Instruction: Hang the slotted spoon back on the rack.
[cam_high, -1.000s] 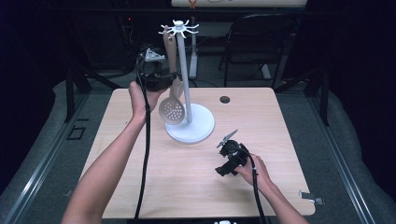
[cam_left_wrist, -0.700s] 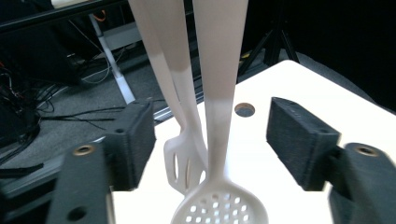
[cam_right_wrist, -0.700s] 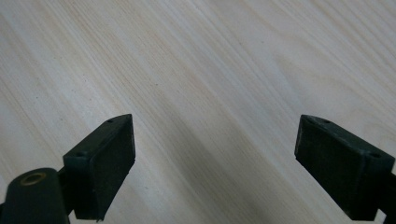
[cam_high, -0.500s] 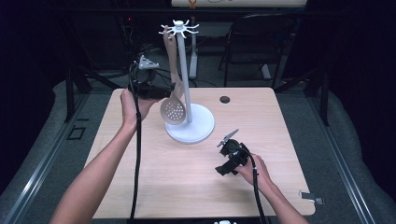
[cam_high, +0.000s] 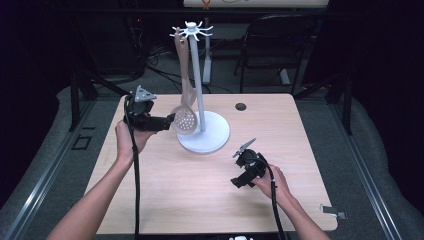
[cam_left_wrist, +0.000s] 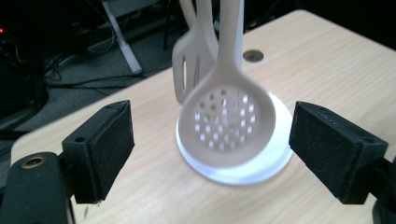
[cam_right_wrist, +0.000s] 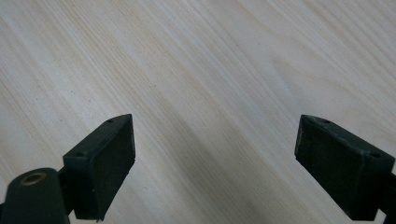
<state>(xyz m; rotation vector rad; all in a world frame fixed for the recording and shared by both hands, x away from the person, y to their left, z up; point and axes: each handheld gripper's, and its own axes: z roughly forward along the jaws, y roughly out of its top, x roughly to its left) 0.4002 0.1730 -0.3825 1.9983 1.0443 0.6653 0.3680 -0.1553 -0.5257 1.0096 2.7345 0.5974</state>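
A white rack with a round base stands mid-table. A beige skimmer spoon hangs from its top hooks, its perforated bowl low beside the pole. My left gripper sits just left of that bowl, level and pointing at it. In the left gripper view the skimmer spoon hangs ahead of the open left gripper, a slotted spatula hangs behind it, and nothing lies between the pads. Those jaws have just been opening. My right gripper rests low at the front right, and the right gripper is open over bare wood.
The wooden table has a dark cable hole behind the rack and a small metal clip at its front right corner. A chair and stands sit on the dark floor beyond the far edge.
My left gripper has drawn left away from the spoon's handle and come down to the level of its bowl. The spoon hangs free. The right hand has not moved.
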